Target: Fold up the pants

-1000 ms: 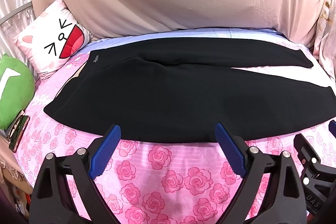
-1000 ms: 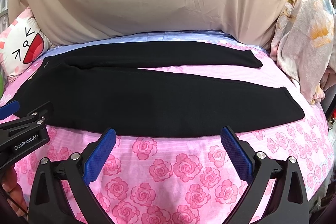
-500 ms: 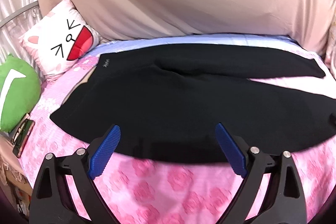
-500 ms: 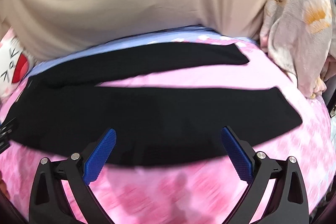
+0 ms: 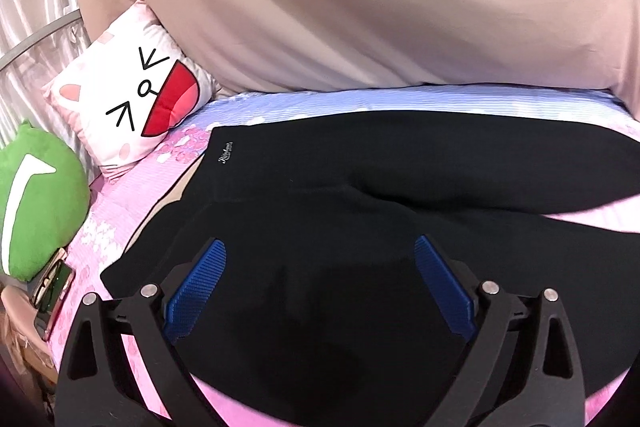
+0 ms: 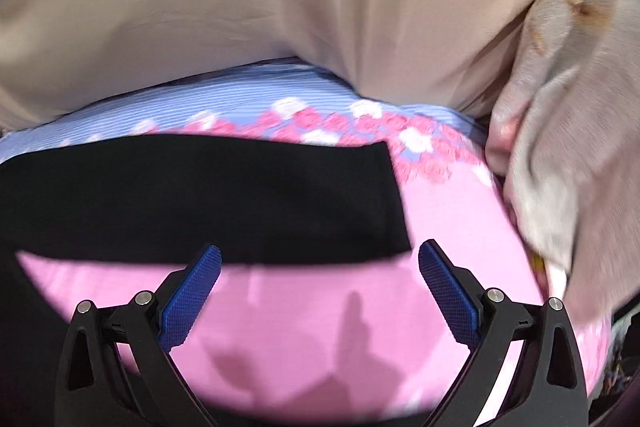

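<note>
Black pants (image 5: 360,227) lie flat on the pink rose-print bed sheet (image 5: 116,195), waistband with a small white logo at the left, legs running off to the right. My left gripper (image 5: 320,259) hovers open over the seat of the pants, its blue pads (image 5: 196,291) spread wide with nothing between them. In the right wrist view the far leg (image 6: 224,203) ends in a straight hem. My right gripper (image 6: 320,267) is open just in front of that hem, over bare pink sheet (image 6: 320,339). The near leg shows only as a dark strip at the lower left.
A white cartoon-face cushion (image 5: 132,111) and a green plush cushion (image 5: 36,207) sit at the left end of the bed. A beige draped cloth (image 5: 360,7) backs the bed. A pale floral blanket (image 6: 568,147) is heaped at the right end.
Both grippers have moved forward over the bed, still open. The left one now hangs over the seat of the pants; the right one has passed the near leg and reached the far leg's hem.
</note>
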